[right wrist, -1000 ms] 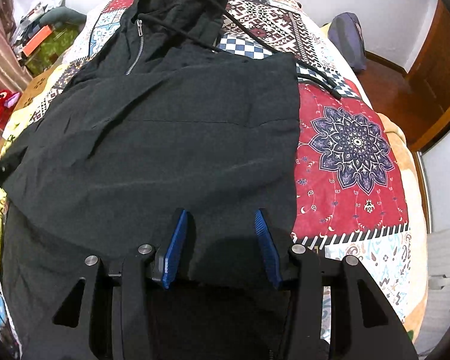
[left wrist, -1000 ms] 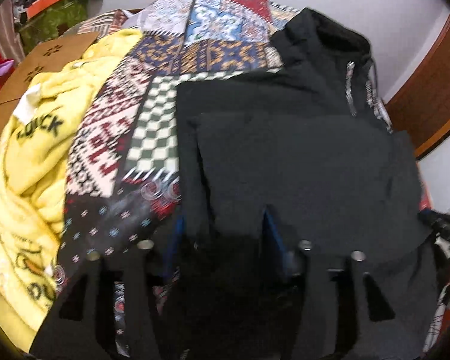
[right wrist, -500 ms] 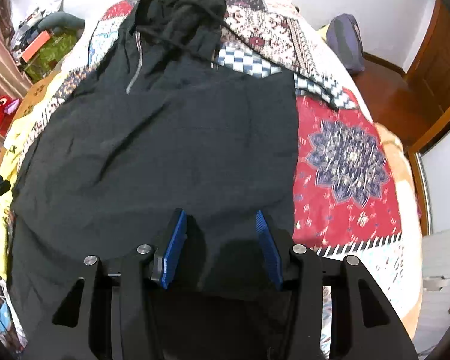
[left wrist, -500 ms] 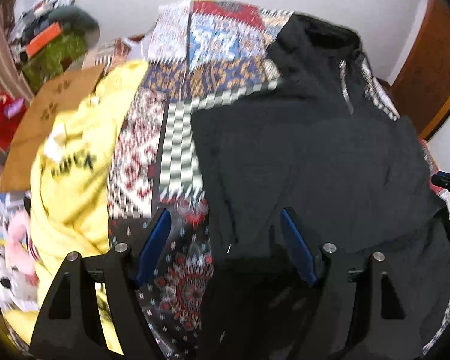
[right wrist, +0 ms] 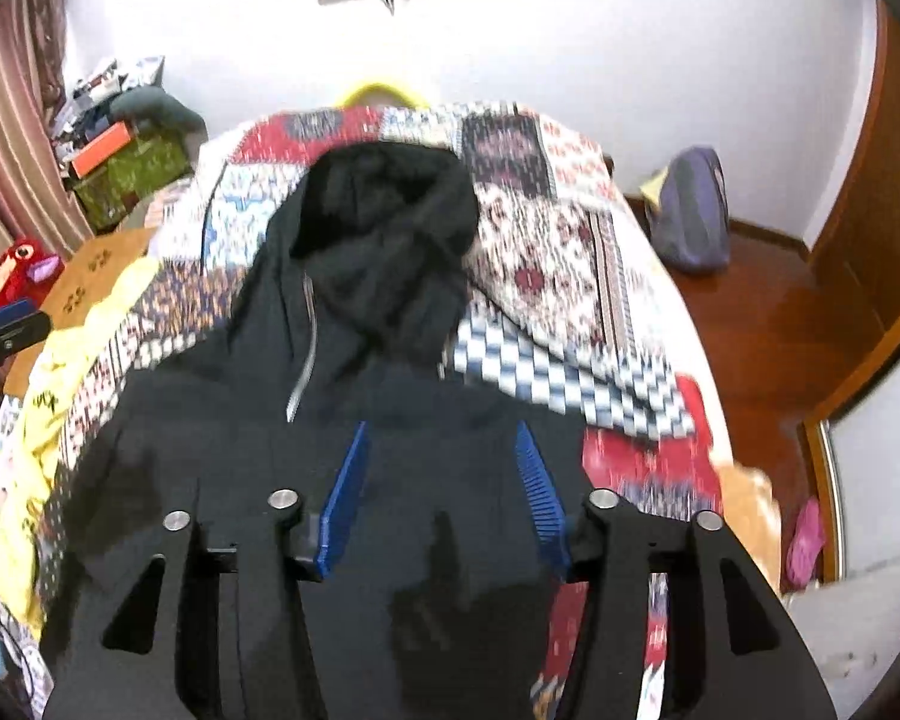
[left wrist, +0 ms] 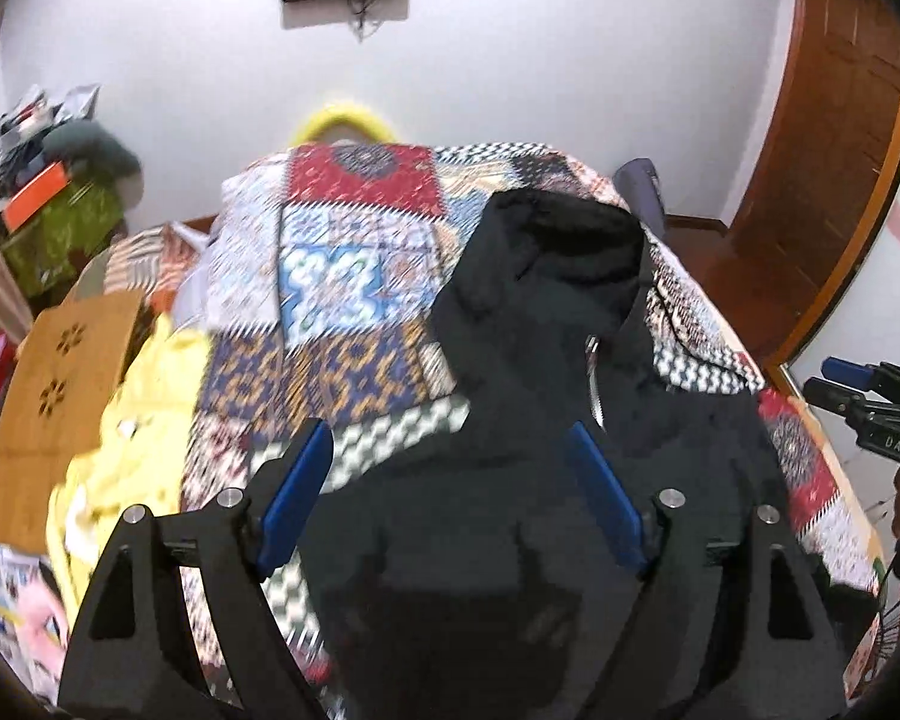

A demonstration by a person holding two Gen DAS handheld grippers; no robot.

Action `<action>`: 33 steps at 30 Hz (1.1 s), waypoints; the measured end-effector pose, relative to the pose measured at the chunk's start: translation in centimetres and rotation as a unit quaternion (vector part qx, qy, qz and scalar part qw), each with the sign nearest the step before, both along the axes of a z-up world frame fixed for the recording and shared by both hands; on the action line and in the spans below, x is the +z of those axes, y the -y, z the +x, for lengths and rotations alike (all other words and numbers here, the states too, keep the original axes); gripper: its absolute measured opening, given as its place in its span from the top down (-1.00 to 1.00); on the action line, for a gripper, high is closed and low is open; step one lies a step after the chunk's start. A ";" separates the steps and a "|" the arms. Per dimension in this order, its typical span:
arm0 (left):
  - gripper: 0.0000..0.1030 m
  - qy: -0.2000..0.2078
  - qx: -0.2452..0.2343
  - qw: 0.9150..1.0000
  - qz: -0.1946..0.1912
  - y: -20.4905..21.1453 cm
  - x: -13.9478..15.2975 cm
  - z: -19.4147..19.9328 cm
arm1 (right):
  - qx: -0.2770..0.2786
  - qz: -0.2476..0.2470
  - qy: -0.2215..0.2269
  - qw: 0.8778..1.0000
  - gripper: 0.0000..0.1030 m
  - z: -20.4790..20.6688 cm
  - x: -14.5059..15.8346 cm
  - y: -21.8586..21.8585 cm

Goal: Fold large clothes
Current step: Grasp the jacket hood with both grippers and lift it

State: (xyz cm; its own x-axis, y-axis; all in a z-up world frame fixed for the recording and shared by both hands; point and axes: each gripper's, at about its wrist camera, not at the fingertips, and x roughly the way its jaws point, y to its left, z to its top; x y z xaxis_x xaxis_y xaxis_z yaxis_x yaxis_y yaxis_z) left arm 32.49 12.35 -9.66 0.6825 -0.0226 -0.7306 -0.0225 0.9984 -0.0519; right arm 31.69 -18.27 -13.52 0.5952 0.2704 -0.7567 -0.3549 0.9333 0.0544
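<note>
Lengthwise on the quilt point(right wrist: 570, 252) lies the black hoodie point(right wrist: 342, 420), hood toward the far wall, both grippers' jaws spread, just opening.

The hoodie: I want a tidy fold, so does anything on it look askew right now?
Yes. The black hoodie lies flat on the quilt, but its hood is bunched and creased, leaning to one side rather than spread flat.

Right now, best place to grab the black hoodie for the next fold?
Probably the hood of the black hoodie. It lies bunched past the zip, at the far end on the patchwork bedspread, clear of the flat body. Come from above with open fingers, pinch its far rim, draw it back.
</note>
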 end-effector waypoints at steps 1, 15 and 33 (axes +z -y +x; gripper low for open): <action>-0.57 0.000 -0.001 1.000 0.001 0.3 0.0 1.0 | 0.000 0.002 0.006 1.000 -0.06 0.5 0.3 -0.2; -0.57 -0.050 0.009 0.999 0.003 2.0 -5.7 15.8 | 0.001 0.031 -0.036 0.999 -0.07 12.3 -2.0 -5.3; 0.22 -0.083 0.040 0.995 0.042 2.4 -14.6 23.1 | -0.056 0.022 -0.085 0.994 0.23 20.1 -7.5 -6.2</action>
State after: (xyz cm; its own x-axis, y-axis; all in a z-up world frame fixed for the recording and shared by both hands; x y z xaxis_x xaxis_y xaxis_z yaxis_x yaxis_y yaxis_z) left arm 55.59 9.95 -24.24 0.5488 0.0916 -0.8309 -0.1026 0.9938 0.0418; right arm 51.78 -12.06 -21.00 0.4875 0.2449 -0.8381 -0.2300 0.9620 0.1473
